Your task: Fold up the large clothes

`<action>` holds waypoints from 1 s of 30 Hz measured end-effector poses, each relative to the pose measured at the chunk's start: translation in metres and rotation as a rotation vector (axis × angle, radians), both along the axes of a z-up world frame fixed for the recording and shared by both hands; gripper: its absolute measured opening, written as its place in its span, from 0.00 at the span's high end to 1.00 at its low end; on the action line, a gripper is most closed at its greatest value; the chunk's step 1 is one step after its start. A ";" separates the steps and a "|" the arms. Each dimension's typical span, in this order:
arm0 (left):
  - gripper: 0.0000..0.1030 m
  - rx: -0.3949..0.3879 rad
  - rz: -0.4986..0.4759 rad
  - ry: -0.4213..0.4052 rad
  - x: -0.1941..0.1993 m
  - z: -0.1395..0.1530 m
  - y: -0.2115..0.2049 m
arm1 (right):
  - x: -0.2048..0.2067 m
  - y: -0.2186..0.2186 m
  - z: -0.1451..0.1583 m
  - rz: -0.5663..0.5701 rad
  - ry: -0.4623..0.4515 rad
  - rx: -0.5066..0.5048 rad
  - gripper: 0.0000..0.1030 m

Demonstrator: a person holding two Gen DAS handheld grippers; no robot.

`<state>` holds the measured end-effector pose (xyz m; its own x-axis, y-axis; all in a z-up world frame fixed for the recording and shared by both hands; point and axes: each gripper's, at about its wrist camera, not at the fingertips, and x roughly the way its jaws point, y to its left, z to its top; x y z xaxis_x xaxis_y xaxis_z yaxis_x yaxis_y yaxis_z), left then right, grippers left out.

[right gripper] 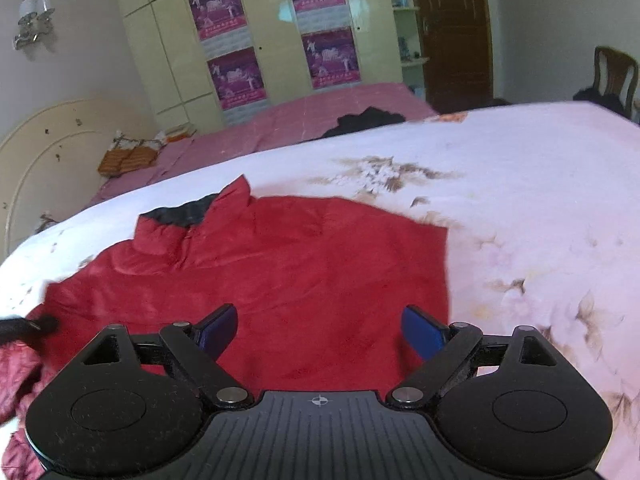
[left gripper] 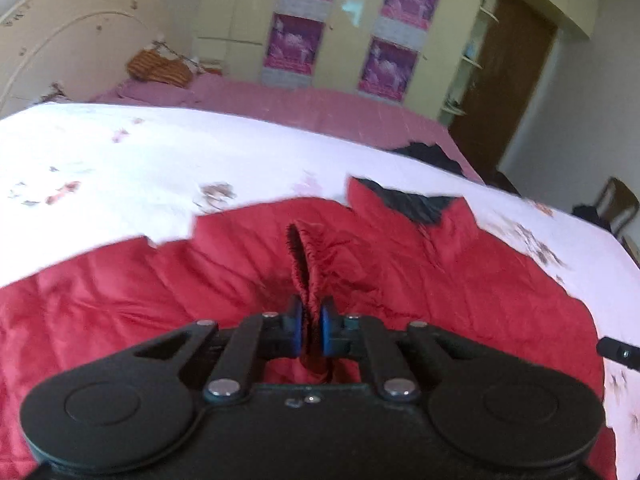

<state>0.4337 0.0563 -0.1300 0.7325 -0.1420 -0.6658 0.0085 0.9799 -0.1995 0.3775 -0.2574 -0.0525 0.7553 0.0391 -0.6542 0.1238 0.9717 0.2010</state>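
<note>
light: bright daylight | glare: white bedspread [left gripper: 120,152] overexposed | blur: soft | edges: fisheye-bent

jacket [left gripper: 460,280]: red quilted cloth, faint sheen, creased; dark lining at the collar; fuzzy dark edging on the fold pinched in the left gripper [left gripper: 310,322]. quilt [right gripper: 520,184]: smooth white cloth, faded floral print, matt. sheet [right gripper: 320,116] past the quilt's far edge: pink cloth, matt. both grippers: matt black plastic bodies, bright metal pivot pins, blue pads that look rubbery; right gripper [right gripper: 320,330] base ribbed, dusty. wardrobe [right gripper: 168,52]: cream panels, semi-gloss, reflecting light. posters [right gripper: 218,8]: glossy paper. door [right gripper: 452,28]: brown wood, low sheen. chair [right gripper: 614,74]: brown wood. headboard [right gripper: 52,152]: cream, smooth, chipped spots.
</note>
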 end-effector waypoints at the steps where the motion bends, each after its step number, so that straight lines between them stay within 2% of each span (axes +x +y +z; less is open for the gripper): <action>1: 0.91 0.008 0.010 0.014 0.001 -0.004 0.004 | 0.004 0.001 -0.003 0.003 0.009 -0.010 0.32; 2: 0.91 0.022 0.018 0.028 0.002 -0.010 0.007 | 0.010 0.002 -0.008 0.004 0.025 -0.018 0.38; 5: 0.91 0.054 0.024 0.075 0.003 -0.034 0.007 | 0.025 0.006 -0.032 0.009 0.098 -0.085 0.38; 6: 0.91 0.063 0.018 0.079 0.002 -0.038 0.008 | 0.029 0.007 -0.043 0.007 0.132 -0.126 0.38; 8: 0.91 0.093 -0.003 0.075 0.003 -0.040 0.001 | 0.031 0.000 -0.055 -0.005 0.146 -0.164 0.38; 11: 0.89 0.113 -0.023 0.091 0.004 -0.039 -0.003 | 0.032 -0.015 -0.055 -0.026 0.170 -0.131 0.38; 13: 0.73 0.131 -0.008 0.072 -0.001 -0.030 -0.003 | 0.031 -0.019 -0.047 -0.019 0.158 -0.109 0.38; 14: 0.70 0.145 0.009 0.045 -0.004 -0.023 0.000 | 0.030 -0.019 -0.041 -0.015 0.139 -0.107 0.38; 16: 0.54 0.170 0.030 -0.025 -0.012 -0.010 0.001 | 0.031 -0.018 -0.031 -0.005 0.104 -0.114 0.38; 18: 0.52 0.172 0.019 -0.062 -0.013 0.000 -0.005 | 0.039 -0.015 -0.024 0.004 0.084 -0.103 0.38; 20: 0.50 0.165 -0.031 -0.046 -0.004 0.001 -0.016 | 0.052 -0.009 -0.021 0.014 0.078 -0.096 0.38; 22: 0.50 0.165 -0.051 -0.020 0.009 -0.006 -0.027 | 0.067 0.000 -0.019 0.029 0.074 -0.104 0.38; 26: 0.50 0.164 -0.029 0.047 0.031 -0.030 -0.033 | 0.090 0.015 -0.023 0.054 0.075 -0.128 0.38; 28: 0.48 0.178 -0.026 0.077 0.035 -0.042 -0.032 | 0.099 0.020 -0.031 0.067 0.091 -0.154 0.37; 30: 0.47 0.195 -0.030 0.073 0.034 -0.047 -0.034 | 0.107 0.020 -0.047 0.070 0.139 -0.171 0.37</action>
<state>0.4678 0.0218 -0.1765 0.6783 -0.0265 -0.7343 0.0307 0.9995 -0.0077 0.4840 -0.2373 -0.0994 0.6571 -0.0323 -0.7531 0.0700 0.9974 0.0183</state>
